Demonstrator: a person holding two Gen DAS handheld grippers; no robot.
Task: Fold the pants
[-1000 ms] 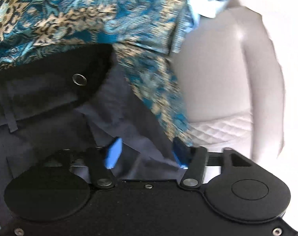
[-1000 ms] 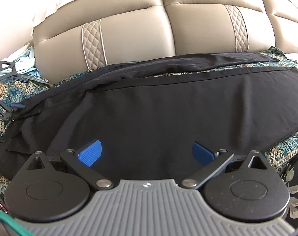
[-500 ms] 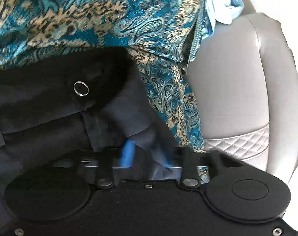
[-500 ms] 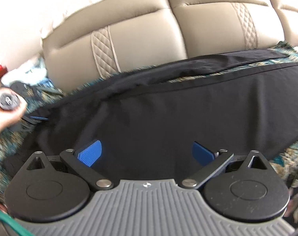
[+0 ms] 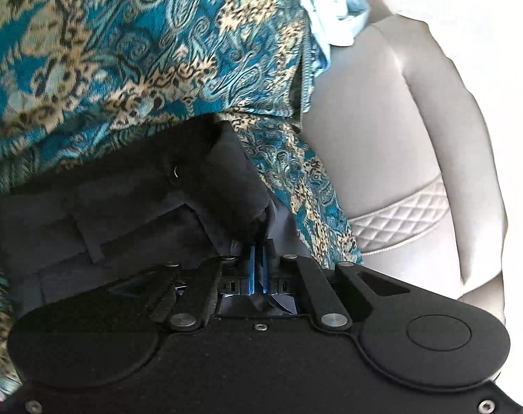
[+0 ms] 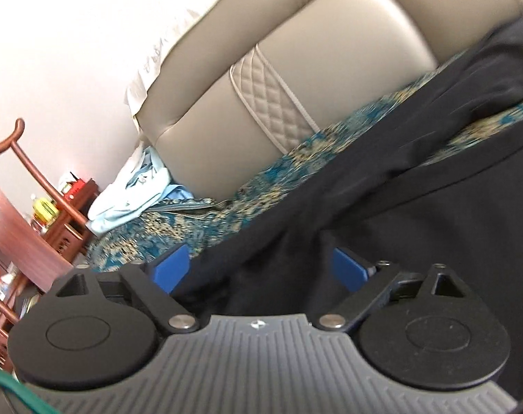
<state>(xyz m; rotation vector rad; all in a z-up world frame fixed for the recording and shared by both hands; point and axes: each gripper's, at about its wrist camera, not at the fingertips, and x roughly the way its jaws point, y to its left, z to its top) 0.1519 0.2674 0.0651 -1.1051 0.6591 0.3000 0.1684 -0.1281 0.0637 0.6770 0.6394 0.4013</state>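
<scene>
The black pants (image 5: 130, 207) lie on a teal and tan paisley throw (image 5: 123, 51) over a sofa. In the left wrist view I see their waistband with a small metal ring (image 5: 175, 171). My left gripper (image 5: 258, 258) is shut on a bunched fold of the waistband; dark cloth is pinched between its blue pads. In the right wrist view the pants (image 6: 434, 207) stretch away to the right. My right gripper (image 6: 261, 269) is open, its blue pads (image 6: 170, 270) on either side of a raised edge of the cloth.
The beige leather sofa back (image 6: 313, 51) with a quilted strip (image 6: 275, 103) rises behind the throw. A light blue garment (image 6: 130, 193) lies at the sofa's left end. Red-brown wooden furniture (image 6: 23, 214) with small items stands at the far left.
My left gripper has closed from open onto the waistband cloth. My right gripper has swung left and tilted, and the pants edge now lies between its open pads.
</scene>
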